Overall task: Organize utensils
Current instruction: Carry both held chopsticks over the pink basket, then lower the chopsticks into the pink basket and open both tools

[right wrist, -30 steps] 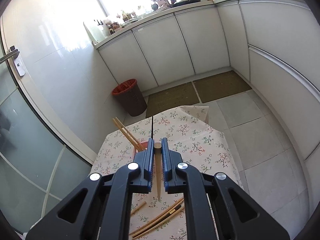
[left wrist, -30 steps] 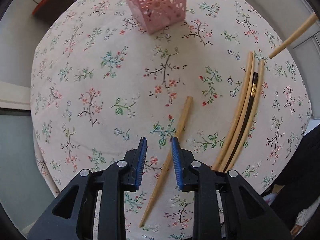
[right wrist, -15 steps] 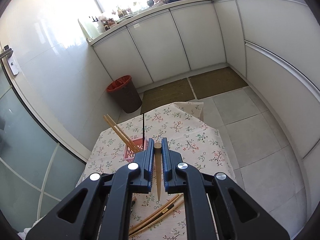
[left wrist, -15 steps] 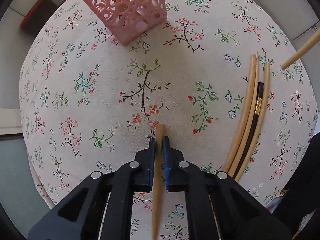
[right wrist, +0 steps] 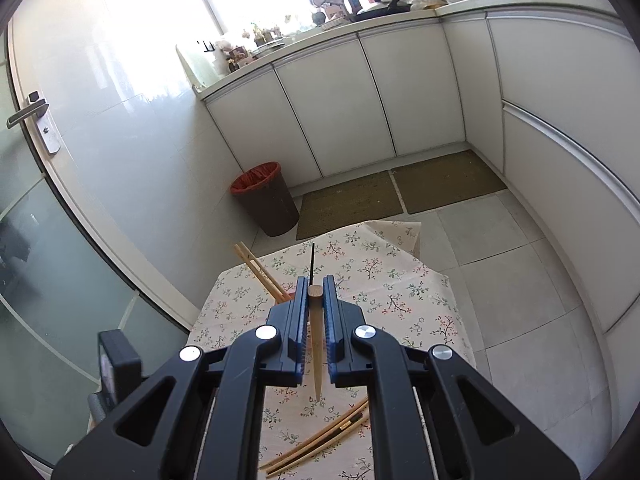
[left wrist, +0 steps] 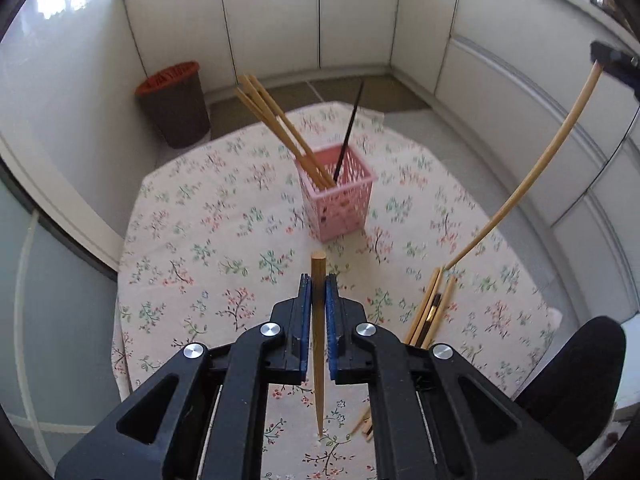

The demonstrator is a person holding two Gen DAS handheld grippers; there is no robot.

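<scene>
Pink plastic lattice marks my landmark: the pink holder (left wrist: 338,196) stands upright on the floral tablecloth (left wrist: 208,256), with a few wooden chopsticks (left wrist: 280,128) leaning out of it toward the brown bin (left wrist: 176,104) and one black chopstick (left wrist: 348,136) standing more steeply beside them. My left gripper (left wrist: 319,308) sits on the near side of the holder, above the cloth, its blue jaws clamped on a wooden chopstick (left wrist: 319,360) whose blunt end points toward the holder and whose tapered tip hangs down behind the jaws. To the right of the holder and nearer to me, a small bundle of loose chopsticks (left wrist: 430,308), pale wood with a dark one among them, lies flat on the cloth. My right gripper (right wrist: 316,316) is also closed on a second wooden chopstick (right wrist: 316,344), held in the air; from its camera the holder is mostly hidden behind the jaws, and the loose bundle shows below them.
</scene>
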